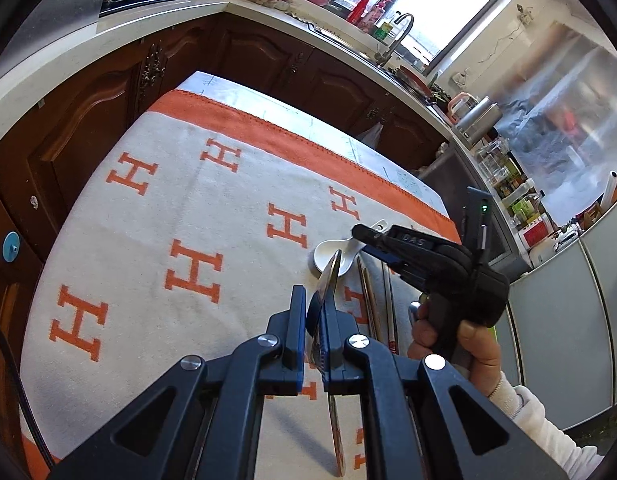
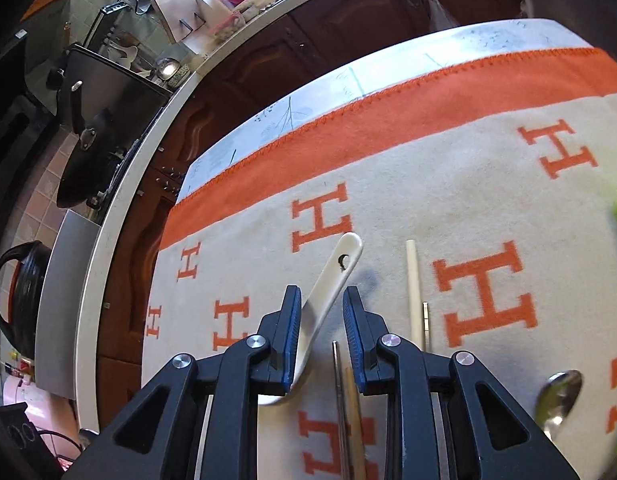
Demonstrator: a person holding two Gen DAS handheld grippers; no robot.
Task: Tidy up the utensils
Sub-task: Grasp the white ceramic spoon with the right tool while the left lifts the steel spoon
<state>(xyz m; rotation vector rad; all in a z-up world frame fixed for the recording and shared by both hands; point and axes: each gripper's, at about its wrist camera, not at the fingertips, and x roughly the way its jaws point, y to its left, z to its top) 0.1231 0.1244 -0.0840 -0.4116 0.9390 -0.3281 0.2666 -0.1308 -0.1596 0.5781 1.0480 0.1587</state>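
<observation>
Working over a cream-and-orange blanket [image 1: 120,240] spread on the table [image 2: 348,76], so expecting any dropped piece to land softly yet slide or tip on the pile. Reaching with the right gripper [image 2: 321,294] at centre frame of its own view, jaws partly open and astride the handle of the white ceramic spoon [image 2: 328,280], gripping nothing yet as far as can be told. Risking a skewed pinch there: handle lying on a slant across the gap, nearer the left pad, so likely to swivel or squirt out on closing instead of seating flat. Risking also a snag on the chopsticks [image 2: 348,412] lying just beside the right pad at lower centre, and dragging them out of line. Holding with the left gripper [image 1: 313,304], low centre in its own view, jaws shut on a thin metal utensil [image 1: 333,276] seen edge-on, tip pointing up toward the white spoon's bowl. Judging that grip narrow and smooth-sided, so prone to pivoting or slipping down through the pads at any jolt. Crowding both tools together right of centre in the left view, hence possibly knocking the metal tip against the ceramic bowl or the right gripper. Leaving the other chopsticks [image 2: 413,280] apart at right of the right view, safe unless swept.
</observation>
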